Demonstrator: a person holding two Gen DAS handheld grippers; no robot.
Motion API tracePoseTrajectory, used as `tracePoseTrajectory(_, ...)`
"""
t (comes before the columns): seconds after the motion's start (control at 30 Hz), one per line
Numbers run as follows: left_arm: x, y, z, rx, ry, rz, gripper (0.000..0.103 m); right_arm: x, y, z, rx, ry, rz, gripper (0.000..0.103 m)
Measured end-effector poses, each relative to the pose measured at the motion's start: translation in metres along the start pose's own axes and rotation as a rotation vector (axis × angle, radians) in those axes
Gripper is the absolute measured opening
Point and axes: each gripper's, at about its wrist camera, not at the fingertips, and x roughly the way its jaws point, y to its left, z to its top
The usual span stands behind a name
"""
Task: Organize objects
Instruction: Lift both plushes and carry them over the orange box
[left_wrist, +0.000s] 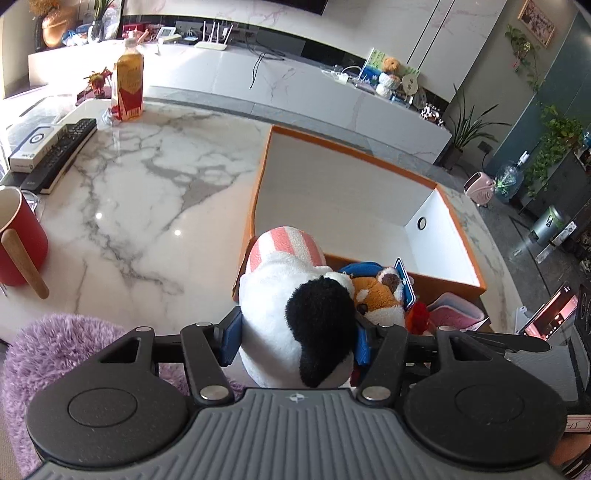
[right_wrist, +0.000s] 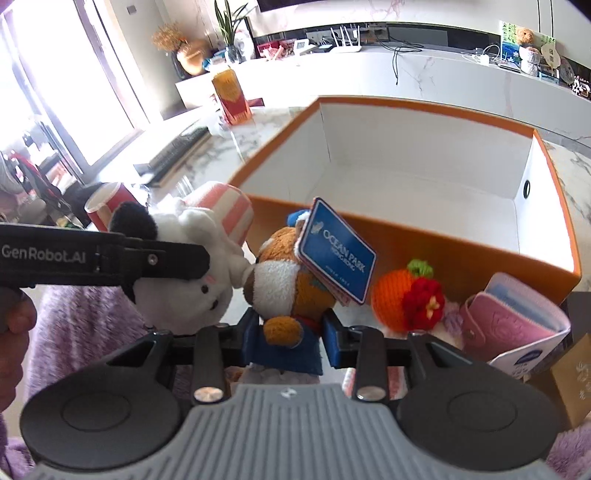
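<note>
Box (left_wrist: 373, 192) is the landmark: orange outside, white inside, open top, sitting on the marble table (left_wrist: 147, 177), nothing visible inside it.

Left gripper (left_wrist: 295, 341): blue pads clamped on both sides of the white plush (left_wrist: 295, 314) with black ear and pink-striped part. Plush sits just outside the box's near wall, at its left corner, above the table.

Right gripper (right_wrist: 288, 338): pads pinched narrow on the lower body of the brown plush (right_wrist: 284, 284), blue clothing between the pads. Blue tag (right_wrist: 338, 251) reading OCEAN PARK hangs off it. This plush is also outside the box, in front of the near wall, touching the white plush at the snout.

Still on the table against the box's near wall: orange knitted fruit (right_wrist: 395, 295) with red flower, then pink card holder (right_wrist: 513, 325) toward the right corner.

Left of the box: red mug (left_wrist: 18, 236), remote (left_wrist: 62, 151), drink bottle (left_wrist: 127, 85) further back.
</note>
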Motion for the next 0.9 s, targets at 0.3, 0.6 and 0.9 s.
tracePoseTrajectory(0.3, -0.025, -0.015, 0.039, 0.092, -0.108, -0.059, 0.066, -0.057, -0.008, 0.039, 0.019, -0.143, 0.027, 0.038)
tracePoseTrajectory(0.6, -0.010, -0.045, 0.082, 0.222, -0.186, -0.073, 0.066, -0.075, -0.040, 0.095, 0.077, -0.259, -0.022, 0.038)
tracePoseTrajectory(0.9, 0.067, -0.055, 0.097, 0.285, -0.069, -0.034, 0.066, -0.024, -0.098, 0.120, 0.202, -0.131, -0.018, 0.038)
